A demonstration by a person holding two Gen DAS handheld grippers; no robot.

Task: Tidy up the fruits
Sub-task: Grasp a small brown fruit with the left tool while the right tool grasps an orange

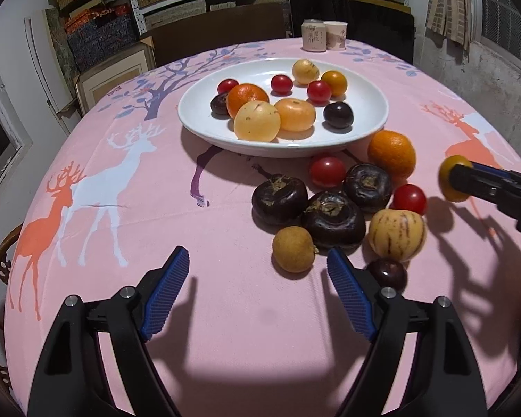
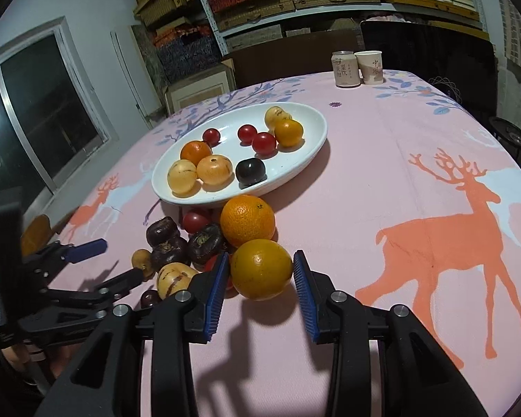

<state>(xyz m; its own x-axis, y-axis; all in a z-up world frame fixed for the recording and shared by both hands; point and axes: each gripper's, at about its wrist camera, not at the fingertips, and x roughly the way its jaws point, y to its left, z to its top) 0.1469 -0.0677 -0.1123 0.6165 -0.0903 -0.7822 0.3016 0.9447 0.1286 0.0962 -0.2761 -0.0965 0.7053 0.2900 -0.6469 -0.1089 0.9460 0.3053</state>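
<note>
Bracketing an orange while the plate waits

Starting at the left, the left gripper hangs low over the pink surface with its blue pads spread wide and nothing between them; it looks parked just short of the loose pile, probably so it can take a piece once the other side is done. Just ahead of it lie a small brown fruit, 3 dark flattened fruits, 2 cherry tomatoes and a striped yellow fruit, all touching or nearly so, beside the near rim of the white plate. That plate already carries about 10 pieces, so the pile is likely what remains to be moved. Further right, the right gripper is spread around a small orange: the left pad sits close against it, the right pad shows a gap, so the squeeze seems not yet made. A larger orange sits just behind, near the plate
</note>
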